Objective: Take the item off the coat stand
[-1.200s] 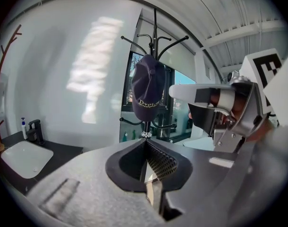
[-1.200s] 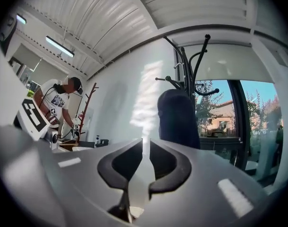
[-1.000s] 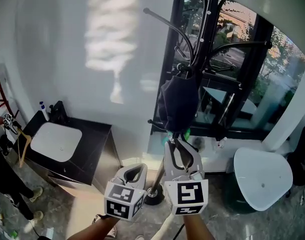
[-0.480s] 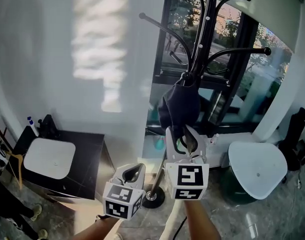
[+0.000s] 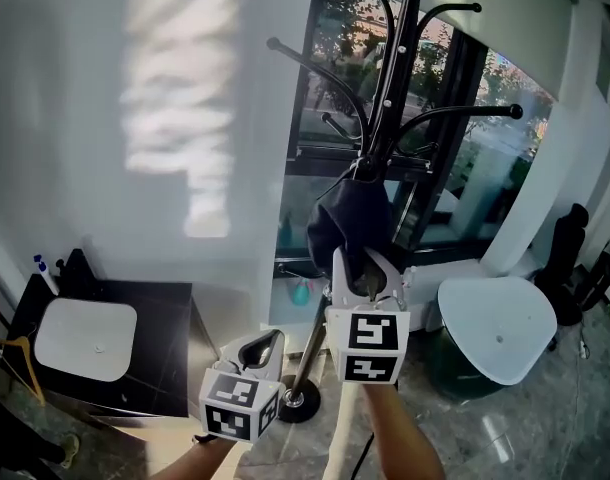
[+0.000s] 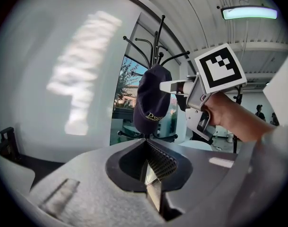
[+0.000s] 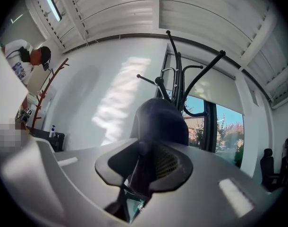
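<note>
A dark navy cap (image 5: 350,218) hangs from a hook of the black coat stand (image 5: 390,98) in front of the window. My right gripper (image 5: 368,268) reaches up to the cap's lower edge. In the right gripper view the cap (image 7: 160,119) fills the middle, and a fold of its dark fabric runs down between the jaws of the right gripper (image 7: 137,183), which are closing on it. My left gripper (image 5: 260,348) hangs lower and to the left, away from the stand. Seen in its own view, the left gripper (image 6: 151,174) has its pads together and nothing between them.
The stand's round base (image 5: 297,403) rests on the marble floor. A white round-cornered table (image 5: 495,328) stands to the right, and a black cabinet with a white tray (image 5: 85,338) to the left. A person (image 7: 28,60) and a red stand (image 7: 49,84) are far off.
My right gripper has risen from just under the cap until its jaws stand around the cap's lower edge. The left gripper has stayed low. The head view has swung right.
</note>
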`<state>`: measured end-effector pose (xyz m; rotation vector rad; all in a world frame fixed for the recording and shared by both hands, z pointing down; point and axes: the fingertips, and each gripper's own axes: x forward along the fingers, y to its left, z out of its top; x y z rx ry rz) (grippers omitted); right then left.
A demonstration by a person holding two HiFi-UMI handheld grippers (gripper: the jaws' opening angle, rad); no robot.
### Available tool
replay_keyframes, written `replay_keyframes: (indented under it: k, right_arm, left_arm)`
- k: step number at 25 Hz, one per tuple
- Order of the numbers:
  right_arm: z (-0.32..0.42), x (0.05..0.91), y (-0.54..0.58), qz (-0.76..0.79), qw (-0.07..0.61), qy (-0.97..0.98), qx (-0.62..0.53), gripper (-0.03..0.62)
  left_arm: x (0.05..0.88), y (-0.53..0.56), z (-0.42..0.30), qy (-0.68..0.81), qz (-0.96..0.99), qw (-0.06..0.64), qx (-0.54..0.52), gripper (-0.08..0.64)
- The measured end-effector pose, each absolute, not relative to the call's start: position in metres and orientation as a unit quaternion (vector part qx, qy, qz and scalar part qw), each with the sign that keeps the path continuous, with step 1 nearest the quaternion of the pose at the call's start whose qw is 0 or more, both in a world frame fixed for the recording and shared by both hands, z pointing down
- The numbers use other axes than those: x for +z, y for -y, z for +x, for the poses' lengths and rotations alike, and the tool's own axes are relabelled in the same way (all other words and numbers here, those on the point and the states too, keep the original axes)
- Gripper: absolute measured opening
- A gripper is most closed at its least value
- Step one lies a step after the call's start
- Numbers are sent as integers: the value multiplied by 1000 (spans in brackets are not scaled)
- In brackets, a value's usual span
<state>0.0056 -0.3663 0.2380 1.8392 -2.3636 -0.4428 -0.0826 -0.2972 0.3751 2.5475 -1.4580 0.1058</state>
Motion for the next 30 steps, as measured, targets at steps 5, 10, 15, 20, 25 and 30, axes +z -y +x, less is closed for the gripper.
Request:
replay_keyframes:
  k: [5, 10, 15, 20, 25, 30]
  right_arm:
    - [7, 215, 352, 615, 34, 767, -180, 78]
    - [2, 184, 331, 615, 12, 753, -234, 75]
    - [-7, 164, 316, 611, -3, 747, -262, 75]
    - [-12, 147, 303, 607, -18, 738, -294, 75]
    - [-18, 131, 288, 598, -37, 735, -317, 75]
    - [-24, 126, 272, 584, -51, 742, -324, 75]
  left_arm:
    - [371, 299, -83, 483, 870, 97, 34, -6]
    - [370, 297, -78, 470, 877, 93, 36, -6]
    - [369, 297, -77, 466, 879, 90, 38, -6]
    - [371, 295, -77, 468, 878, 90, 38, -6]
    - [371, 294, -80, 474, 875, 90, 38, -6]
    - [365, 293, -85, 484, 870, 87, 30, -6]
